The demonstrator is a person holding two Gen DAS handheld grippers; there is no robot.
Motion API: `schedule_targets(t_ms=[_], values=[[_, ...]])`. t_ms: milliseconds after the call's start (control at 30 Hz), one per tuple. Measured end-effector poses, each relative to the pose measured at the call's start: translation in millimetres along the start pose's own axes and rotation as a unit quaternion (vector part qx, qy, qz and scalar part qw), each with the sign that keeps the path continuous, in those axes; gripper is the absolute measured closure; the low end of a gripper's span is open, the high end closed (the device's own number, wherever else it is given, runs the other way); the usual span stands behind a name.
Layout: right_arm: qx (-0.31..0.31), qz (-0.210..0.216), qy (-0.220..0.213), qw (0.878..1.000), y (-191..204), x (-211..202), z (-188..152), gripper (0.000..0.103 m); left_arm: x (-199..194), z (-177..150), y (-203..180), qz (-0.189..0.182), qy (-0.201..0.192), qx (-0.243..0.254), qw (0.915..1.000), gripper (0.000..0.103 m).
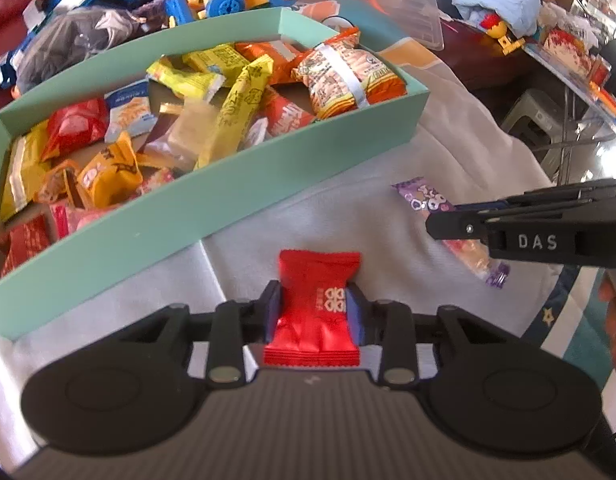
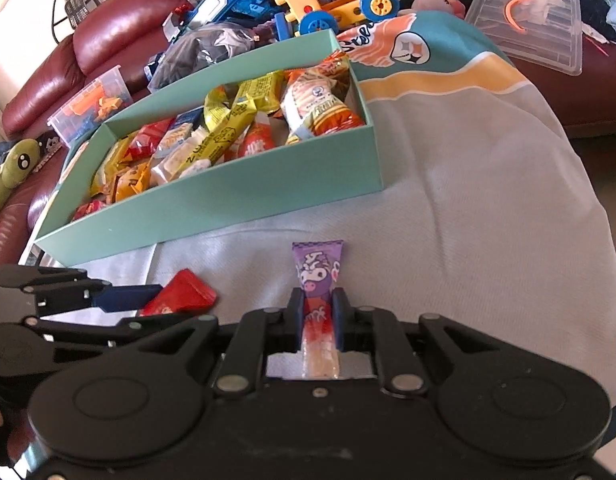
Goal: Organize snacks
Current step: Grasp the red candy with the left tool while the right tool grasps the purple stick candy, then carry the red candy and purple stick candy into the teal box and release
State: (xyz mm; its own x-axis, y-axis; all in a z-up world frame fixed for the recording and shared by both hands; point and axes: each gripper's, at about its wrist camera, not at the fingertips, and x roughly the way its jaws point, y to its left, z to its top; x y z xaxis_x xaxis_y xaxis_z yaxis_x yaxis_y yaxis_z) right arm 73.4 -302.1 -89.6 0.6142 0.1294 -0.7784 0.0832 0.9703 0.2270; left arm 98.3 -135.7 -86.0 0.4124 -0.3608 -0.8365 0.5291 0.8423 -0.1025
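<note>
Left tool grips a red snack packet between its blue pads, the packet lying on the pale cloth just before the teal box. Right tool is clamped on a long purple snack stick, whose printed end juts forward past the fingertips over the same cloth. Beyond both stands the box, filled with yellow, red and orange snacks, with toy vehicles behind it.

Teal box corner beyond frame edge
</note>
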Motion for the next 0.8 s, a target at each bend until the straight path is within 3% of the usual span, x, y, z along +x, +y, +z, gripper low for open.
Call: schedule_targets(t_ms=[333, 633, 767, 800], values=[[-0.03, 0.043, -0.02, 0.998, 32, -25, 23, 0.093, -53, 6, 30, -0.018, -0.052, -0.054, 0.997, 0.072], [-0.074, 0.087, -0.051, 0.992, 78, -29, 76, 0.098, -87, 16, 88, 0.014, -0.093, -0.118, 0.9886, 0.072], [-0.071, 0.066, -0.003, 0.995, 69, -13, 63, 0.077, -86, 9, 95, 0.009, -0.089, -0.126, 0.988, 0.072], [-0.067, 0.053, 0.004, 0.996, 64, -9, 55, 0.077, -85, 8, 95, 0.007, -0.088, -0.129, 0.9878, 0.072]])
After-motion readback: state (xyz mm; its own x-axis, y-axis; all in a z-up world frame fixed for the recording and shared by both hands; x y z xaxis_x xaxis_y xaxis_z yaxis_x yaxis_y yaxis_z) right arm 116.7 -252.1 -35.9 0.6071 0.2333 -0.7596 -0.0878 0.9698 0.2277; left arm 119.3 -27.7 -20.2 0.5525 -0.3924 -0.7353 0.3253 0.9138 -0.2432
